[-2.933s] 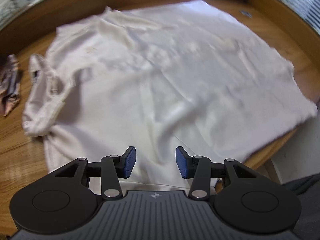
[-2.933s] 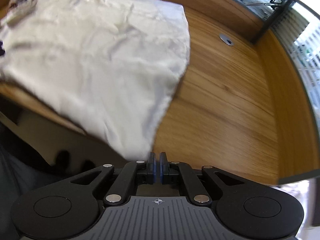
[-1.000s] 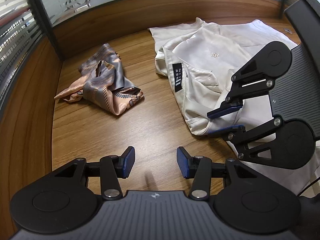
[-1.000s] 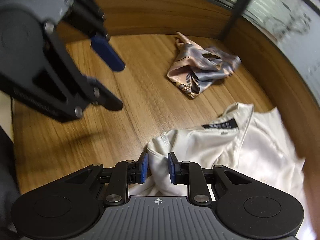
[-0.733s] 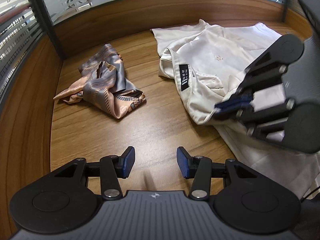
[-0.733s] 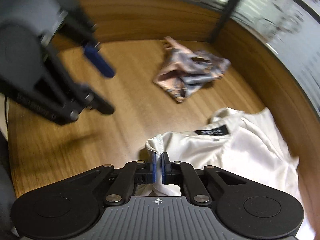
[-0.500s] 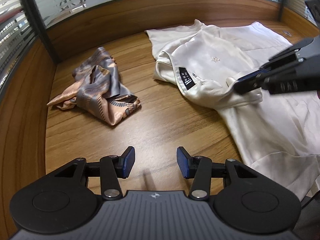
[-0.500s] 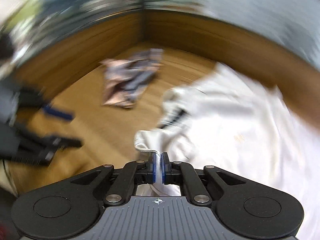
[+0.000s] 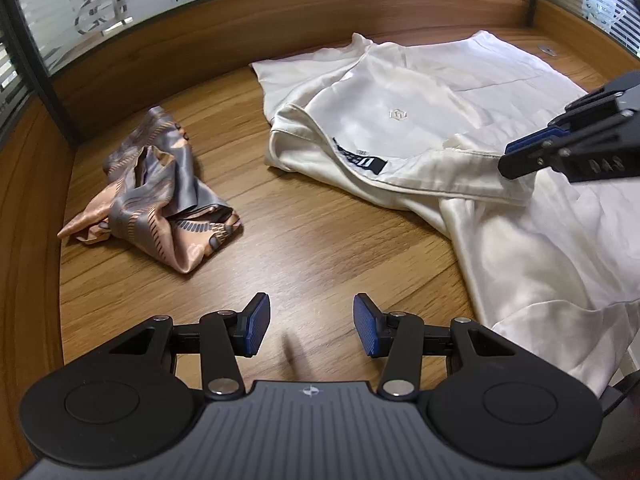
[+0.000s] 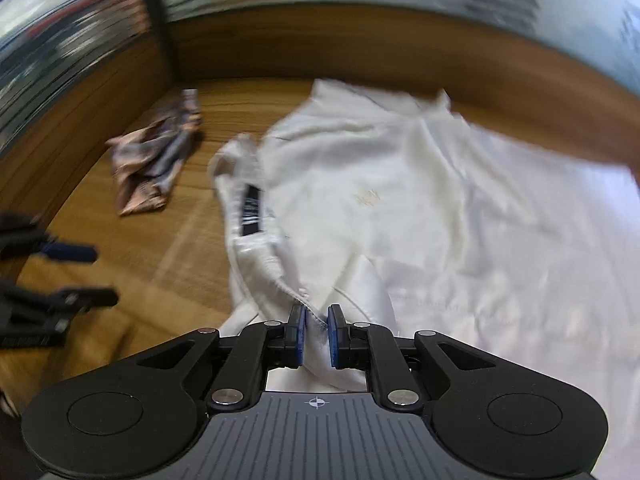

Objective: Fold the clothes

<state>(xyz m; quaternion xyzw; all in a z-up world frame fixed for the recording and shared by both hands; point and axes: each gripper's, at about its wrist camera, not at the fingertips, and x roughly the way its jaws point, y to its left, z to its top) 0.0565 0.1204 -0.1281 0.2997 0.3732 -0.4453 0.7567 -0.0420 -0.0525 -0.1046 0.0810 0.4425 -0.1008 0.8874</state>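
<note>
White shirt [image 9: 500, 128]: spread across the right half of the wooden worktop [image 9: 320, 240], collar end toward the left, with its near edge hanging over the front of the worktop. A fold of fabric by the collar runs across the garment. A black neck label [image 9: 360, 158] lies face up inside the collar, and a small pale logo [image 9: 398, 114] shows on the chest panel.

Patterned scarf [image 9: 156, 196]: crumpled in a heap on the worktop, left of the shirt and apart from it; peach and grey fabric.

Left gripper [image 9: 311, 330]: positioned over bare worktop near the front edge, between the scarf and the shirt. Its blue-padded fingers [image 9: 256, 324] are spread wide and carry nothing.

Right gripper [image 10: 316, 334]: located at the folded shirt edge beside the collar. Its fingers [image 10: 298, 334] are parted a little, with a ridge of shirt fabric lying in the gap. The right wrist view is blurred; whether the pads press the fabric cannot be determined.
</note>
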